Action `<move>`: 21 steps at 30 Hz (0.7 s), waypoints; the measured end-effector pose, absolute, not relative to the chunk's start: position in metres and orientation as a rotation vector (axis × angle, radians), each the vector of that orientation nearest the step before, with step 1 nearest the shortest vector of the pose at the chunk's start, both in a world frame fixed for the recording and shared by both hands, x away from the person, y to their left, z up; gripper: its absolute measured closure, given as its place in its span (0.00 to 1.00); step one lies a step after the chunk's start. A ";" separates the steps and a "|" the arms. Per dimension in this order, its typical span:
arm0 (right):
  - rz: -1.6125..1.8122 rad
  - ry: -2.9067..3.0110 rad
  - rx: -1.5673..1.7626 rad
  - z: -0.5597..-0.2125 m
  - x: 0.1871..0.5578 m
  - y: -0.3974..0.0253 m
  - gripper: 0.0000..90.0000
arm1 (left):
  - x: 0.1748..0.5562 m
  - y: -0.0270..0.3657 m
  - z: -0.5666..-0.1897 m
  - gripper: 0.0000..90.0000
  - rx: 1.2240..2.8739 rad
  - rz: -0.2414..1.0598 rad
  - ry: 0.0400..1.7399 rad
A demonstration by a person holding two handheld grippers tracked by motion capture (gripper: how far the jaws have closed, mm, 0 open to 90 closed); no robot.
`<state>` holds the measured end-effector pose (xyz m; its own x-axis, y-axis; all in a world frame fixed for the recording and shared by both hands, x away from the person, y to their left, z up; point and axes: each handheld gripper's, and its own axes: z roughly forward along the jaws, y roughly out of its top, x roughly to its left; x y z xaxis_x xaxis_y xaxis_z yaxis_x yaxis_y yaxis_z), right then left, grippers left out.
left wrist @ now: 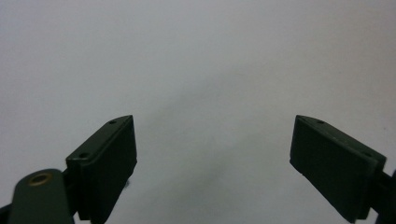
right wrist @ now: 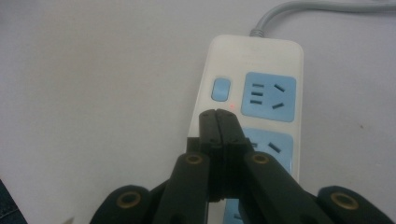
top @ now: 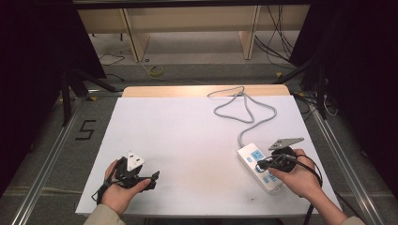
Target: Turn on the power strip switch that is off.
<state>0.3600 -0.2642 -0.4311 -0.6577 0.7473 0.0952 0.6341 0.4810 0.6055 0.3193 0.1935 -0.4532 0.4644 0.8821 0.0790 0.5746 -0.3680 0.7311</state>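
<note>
A white table (top: 187, 136) takes up the middle of the high view, its far edge a strip of bare wood, with grey floor, a black "5" mark at the left and tangled cables on the floor at the top and right of the frame. On the table's lower right lies a white power strip (top: 259, 168) with pale blue socket faces, set at a slant, and its grey cord (top: 244, 110) loops away toward the upper middle of the frame. In the right gripper view the power strip (right wrist: 254, 93) fills the upper right, showing a blue rocker switch (right wrist: 221, 89) with a small red light just below it, a blue socket (right wrist: 269, 96) beside the switch, and a second one lower down partly hidden by the jaws. The right hand (top: 300, 178) comes in from the lower right of the high view holding the right gripper (top: 263, 163) over the near part of the strip; in its own view the right gripper (right wrist: 218, 122) has its two black jaws pressed together with nothing between them, the tips lying just below the switch. The left hand (top: 121, 192) at the lower left holds the left gripper (top: 152, 178) low over bare table, well apart from the strip; in its own view the left gripper (left wrist: 212, 154) has its jaws spread wide with plain white surface between them
</note>
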 end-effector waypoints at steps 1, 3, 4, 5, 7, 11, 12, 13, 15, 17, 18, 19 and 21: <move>0.919 2.542 1.203 -0.431 0.360 -0.264 1.00 | 0.319 0.194 -0.453 0.16 2.080 0.623 1.206; 0.920 2.543 1.206 -0.431 0.361 -0.263 1.00 | 0.319 0.194 -0.453 0.16 2.077 0.623 1.207; 0.908 2.553 1.206 -0.432 0.362 -0.261 1.00 | 0.319 0.194 -0.453 0.16 2.079 0.625 1.205; 0.908 2.553 1.206 -0.432 0.362 -0.261 1.00 | 0.319 0.194 -0.453 0.16 2.079 0.625 1.206; 0.891 2.561 1.203 -0.432 0.363 -0.259 1.00 | 0.319 0.194 -0.453 0.16 2.078 0.622 1.205; 0.869 2.576 1.207 -0.433 0.365 -0.256 1.00 | 0.319 0.193 -0.453 0.16 2.079 0.623 1.203; 0.869 2.576 1.207 -0.433 0.365 -0.256 1.00 | 0.319 0.193 -0.454 0.16 2.079 0.623 1.203; 0.853 2.582 1.214 -0.434 0.366 -0.254 1.00 | 0.319 0.193 -0.454 0.16 2.079 0.623 1.203; 0.848 2.589 1.203 -0.434 0.367 -0.254 1.00 | 0.319 0.193 -0.453 0.16 2.079 0.624 1.202; 0.825 2.599 1.203 -0.435 0.368 -0.252 1.00 | 0.319 0.193 -0.453 0.16 2.079 0.624 1.202; 0.821 2.602 1.204 -0.435 0.368 -0.252 1.00 | 0.319 0.193 -0.453 0.16 2.079 0.624 1.202; 0.821 2.601 1.208 -0.435 0.368 -0.251 1.00 | 0.319 0.193 -0.453 0.16 2.080 0.623 1.202; 0.813 2.609 1.201 -0.435 0.369 -0.251 1.00 | 0.319 0.193 -0.453 0.16 2.079 0.625 1.202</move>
